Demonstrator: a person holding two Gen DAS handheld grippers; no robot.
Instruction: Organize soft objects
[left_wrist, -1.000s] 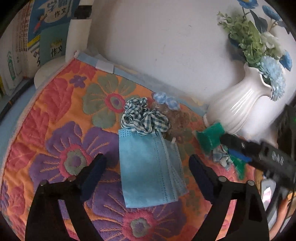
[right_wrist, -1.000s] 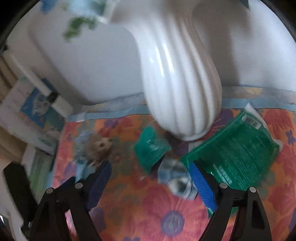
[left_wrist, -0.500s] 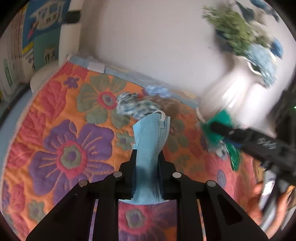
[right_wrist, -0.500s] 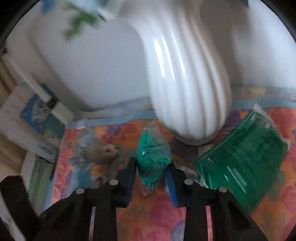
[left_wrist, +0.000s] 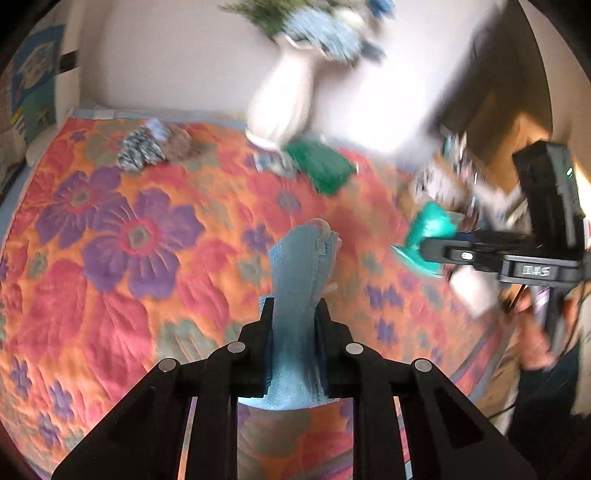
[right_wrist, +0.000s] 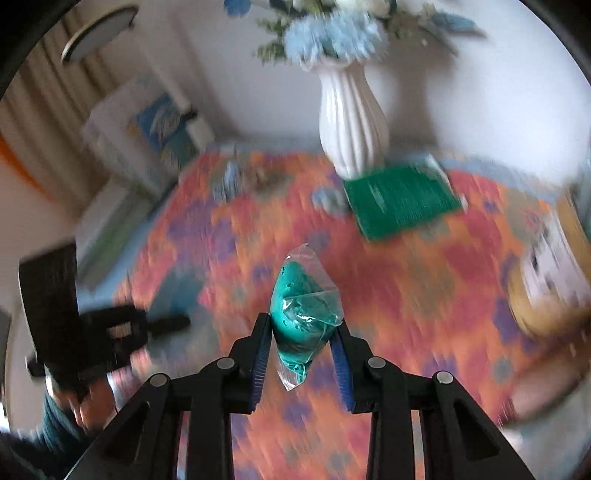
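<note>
The left gripper (left_wrist: 293, 314) is clenched on a folded blue mask (left_wrist: 301, 273), which stands up out of the nearly closed jaws, its ear loop at the top. The right gripper (right_wrist: 303, 347) grasps a teal item sealed in a clear bag (right_wrist: 301, 314); its jaws sit a little wider, pressing the bag's sides. In the left wrist view that bag (left_wrist: 430, 229) shows at 3 o'clock, held above the quilt's edge.

Both loads hang over a floral quilt (left_wrist: 122, 236) in orange, red and purple. At 12 o'clock a white vase (right_wrist: 351, 118) of blue flowers stands against the wall. Just beside its foot lies a green packet (right_wrist: 400, 199), with a small blurred cloth (right_wrist: 325, 199) next to it. At 10 o'clock in the left view a checked scrunchie (left_wrist: 140, 151) lies touching a brown plush (left_wrist: 181, 142). Books (right_wrist: 159, 129) stand at 10 o'clock in the right view. Much of the scene is motion-blurred.
</note>
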